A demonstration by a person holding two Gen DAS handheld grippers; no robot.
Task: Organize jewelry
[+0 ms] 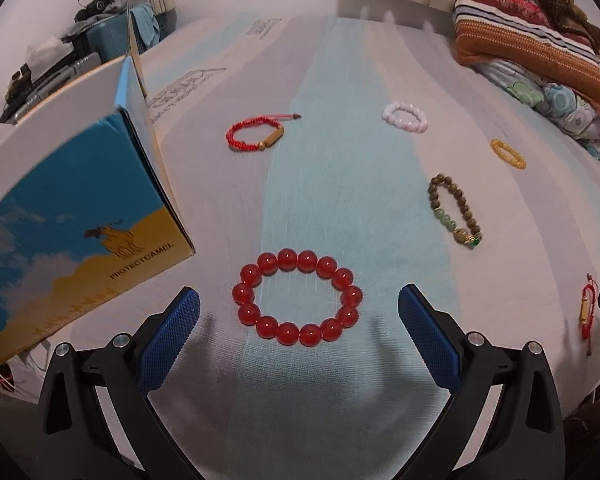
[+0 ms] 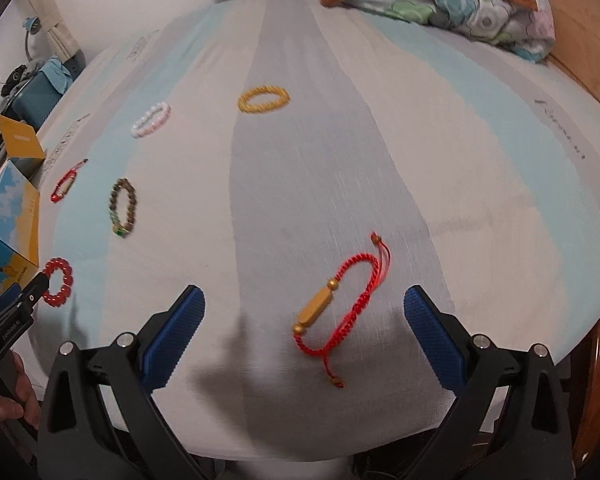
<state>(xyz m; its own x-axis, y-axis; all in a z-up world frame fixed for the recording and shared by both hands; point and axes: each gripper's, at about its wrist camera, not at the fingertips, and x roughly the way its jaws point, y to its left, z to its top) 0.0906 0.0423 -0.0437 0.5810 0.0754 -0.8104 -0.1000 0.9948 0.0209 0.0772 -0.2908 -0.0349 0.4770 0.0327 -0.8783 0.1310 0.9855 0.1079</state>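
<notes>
Below, left wrist view first, then right wrist view.

Left gripper (image 1: 299, 302): fingers spread wide, grasping nothing, low over the bed (image 1: 340, 208).
Red bead bracelet (image 1: 297, 302): flat on the sheet, between the two blue pads, touching neither.
Box (image 1: 80, 236): blue and yellow, camel print, flap raised, just left of the red bead bracelet.
Red cord bracelet (image 1: 256, 136): farther up the bed, beyond the box.
White bead bracelet (image 1: 405, 117): far, right of centre.
Yellow bead bracelet (image 1: 508, 154): near the bedding pile (image 1: 540, 52).
Brown bead bracelet (image 1: 454, 210): with green beads, right of the fingers.

Right gripper (image 2: 304, 312): fingers released, wide apart, holding nothing.
Second red cord bracelet (image 2: 340, 304): gold tube bead, lying between the right fingers, nearer the right pad, apart from both.
Left gripper, seen again: at the left edge, beside the red bead bracelet and box.
</notes>
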